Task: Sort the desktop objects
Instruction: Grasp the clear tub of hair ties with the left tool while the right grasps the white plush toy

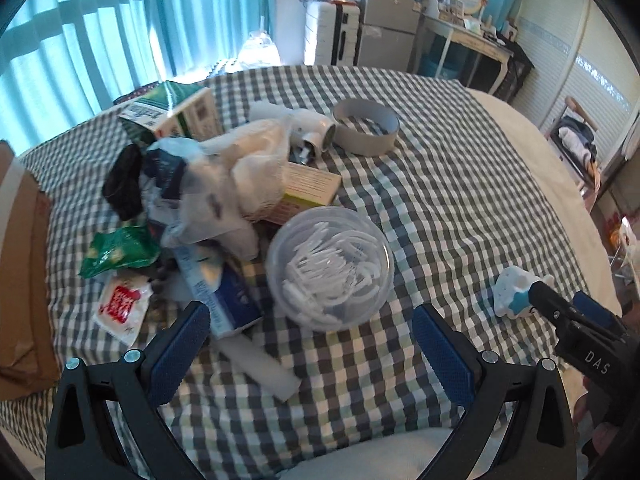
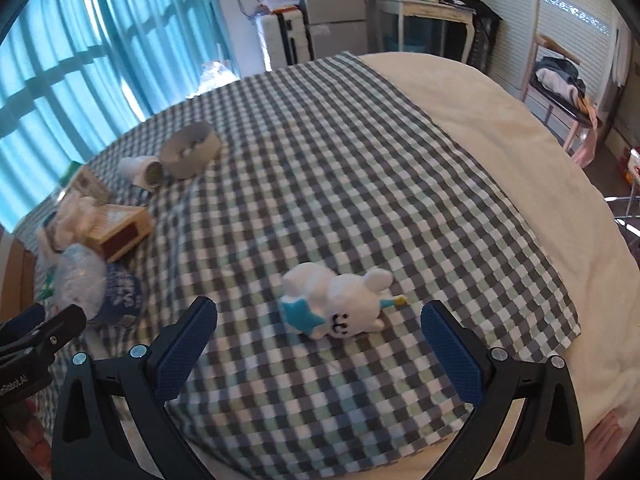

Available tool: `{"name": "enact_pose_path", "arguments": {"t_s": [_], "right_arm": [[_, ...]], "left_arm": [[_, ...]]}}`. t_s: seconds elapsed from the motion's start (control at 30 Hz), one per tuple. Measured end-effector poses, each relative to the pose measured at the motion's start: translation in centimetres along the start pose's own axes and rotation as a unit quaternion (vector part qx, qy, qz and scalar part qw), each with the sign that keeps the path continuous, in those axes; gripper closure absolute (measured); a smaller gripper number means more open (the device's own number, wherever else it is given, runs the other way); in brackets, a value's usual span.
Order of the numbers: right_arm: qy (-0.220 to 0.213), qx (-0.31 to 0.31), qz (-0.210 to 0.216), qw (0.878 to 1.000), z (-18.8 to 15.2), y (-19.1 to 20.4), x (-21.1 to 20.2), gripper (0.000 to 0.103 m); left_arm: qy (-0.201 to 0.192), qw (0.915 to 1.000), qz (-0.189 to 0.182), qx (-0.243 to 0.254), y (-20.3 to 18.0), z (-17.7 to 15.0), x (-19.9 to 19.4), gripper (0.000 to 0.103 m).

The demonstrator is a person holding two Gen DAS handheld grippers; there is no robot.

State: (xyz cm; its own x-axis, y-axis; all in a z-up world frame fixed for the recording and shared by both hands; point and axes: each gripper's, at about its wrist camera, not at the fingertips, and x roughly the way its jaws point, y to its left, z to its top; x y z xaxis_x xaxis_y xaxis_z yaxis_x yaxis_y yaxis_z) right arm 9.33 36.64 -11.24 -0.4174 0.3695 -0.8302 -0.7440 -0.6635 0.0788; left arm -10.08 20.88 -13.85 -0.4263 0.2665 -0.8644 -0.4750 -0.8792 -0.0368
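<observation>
A heap of desk clutter lies on the checked cloth (image 1: 440,200). It holds a clear round tub (image 1: 330,266) of white plastic picks, a blue and white box (image 1: 224,300), a yellow box (image 1: 308,188), a green packet (image 1: 120,250), a red and white sachet (image 1: 120,306) and a crumpled plastic bag (image 1: 224,176). My left gripper (image 1: 310,338) hangs open just short of the tub, nothing between its fingers. A white plush toy (image 2: 338,300) with a blue star lies on its side, alone. My right gripper (image 2: 318,334) stands open just in front of it, apart from it.
A grey tape ring (image 1: 366,126) and a white cylinder (image 1: 312,128) lie at the far side of the heap. A brown cardboard box (image 1: 22,264) stands at the left edge. A cream blanket (image 2: 520,184) covers the bed to the right of the cloth.
</observation>
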Motion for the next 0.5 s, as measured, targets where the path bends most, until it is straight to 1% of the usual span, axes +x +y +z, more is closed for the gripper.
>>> {"name": "enact_pose_path", "arguments": {"t_s": [0.07,0.17,0.23,0.4,0.43,0.5], "right_arm": [[0.007,0.003,-0.016,1.000,0.3,-0.5,1.1,0.000],[0.022,0.009,-0.016,1.000,0.6,-0.9,2.5,0.000],[0.032,0.012,-0.023,0.999,0.5,-1.1,3.3,0.000],[0.040,0.012,-0.036,0.998,0.6,-1.1,4.2,0.000],[0.039,0.010,-0.035,0.999,0.6,-1.1,4.3,0.000],[0.044,0.008,-0.036,0.998,0.5,-0.9,4.5,0.000]], "left_arm": [[0.016,0.9998,0.002,0.010,-0.5,0.3,1.1,0.000],[0.030,0.9992,-0.001,0.026,-0.9,0.8,2.2,0.000],[0.034,0.9988,0.004,0.036,-1.0,1.2,2.8,0.000],[0.071,0.9969,0.019,0.029,-0.5,1.7,4.5,0.000],[0.076,0.9966,0.017,0.026,-0.3,1.7,4.8,0.001],[0.085,0.9961,0.008,0.023,0.0,1.9,5.2,0.007]]}}
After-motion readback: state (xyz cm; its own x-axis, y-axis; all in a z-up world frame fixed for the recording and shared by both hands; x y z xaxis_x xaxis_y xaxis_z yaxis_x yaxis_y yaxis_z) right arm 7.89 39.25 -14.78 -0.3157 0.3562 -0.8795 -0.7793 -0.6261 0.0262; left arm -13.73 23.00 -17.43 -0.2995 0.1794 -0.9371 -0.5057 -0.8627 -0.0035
